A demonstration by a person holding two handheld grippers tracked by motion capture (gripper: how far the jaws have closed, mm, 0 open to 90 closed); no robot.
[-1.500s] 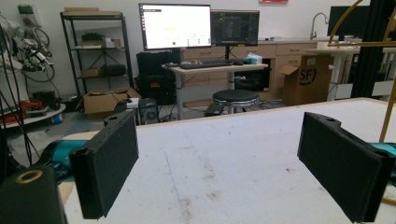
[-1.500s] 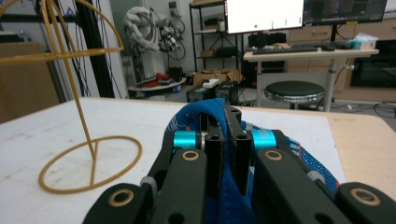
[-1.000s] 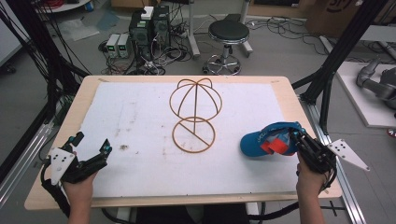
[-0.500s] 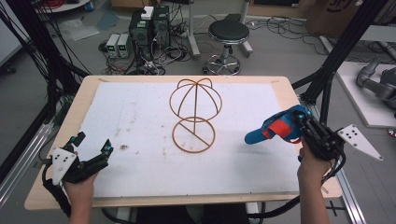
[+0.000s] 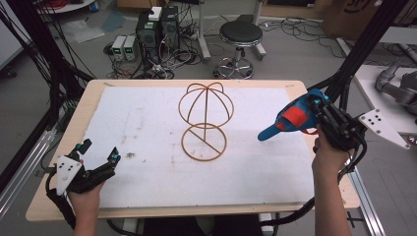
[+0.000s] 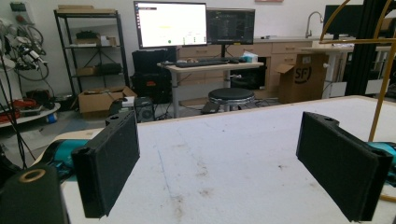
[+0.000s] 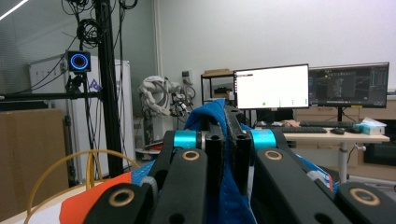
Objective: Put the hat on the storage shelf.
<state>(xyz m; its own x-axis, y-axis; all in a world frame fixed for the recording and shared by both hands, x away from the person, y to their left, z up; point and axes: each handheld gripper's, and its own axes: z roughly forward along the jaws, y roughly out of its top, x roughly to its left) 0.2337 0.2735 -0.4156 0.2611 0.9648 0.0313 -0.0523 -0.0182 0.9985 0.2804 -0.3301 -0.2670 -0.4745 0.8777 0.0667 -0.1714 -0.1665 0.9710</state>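
1 white-covered table, faintly stained, amid a cluttered lab.

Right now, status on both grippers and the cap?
Right gripper shut on blue and orange cap, off the table. Left gripper open, empty. Yellow wire hat stand unobstructed.

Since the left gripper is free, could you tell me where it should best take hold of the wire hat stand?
Probably the upright stem between dome and base ring of the wire hat stand, approached level from the left gripper's side: it is a thin, straight, exposed rod.

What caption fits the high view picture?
Right gripper lifts a blue-and-red cap beside the golden wire hat stand.
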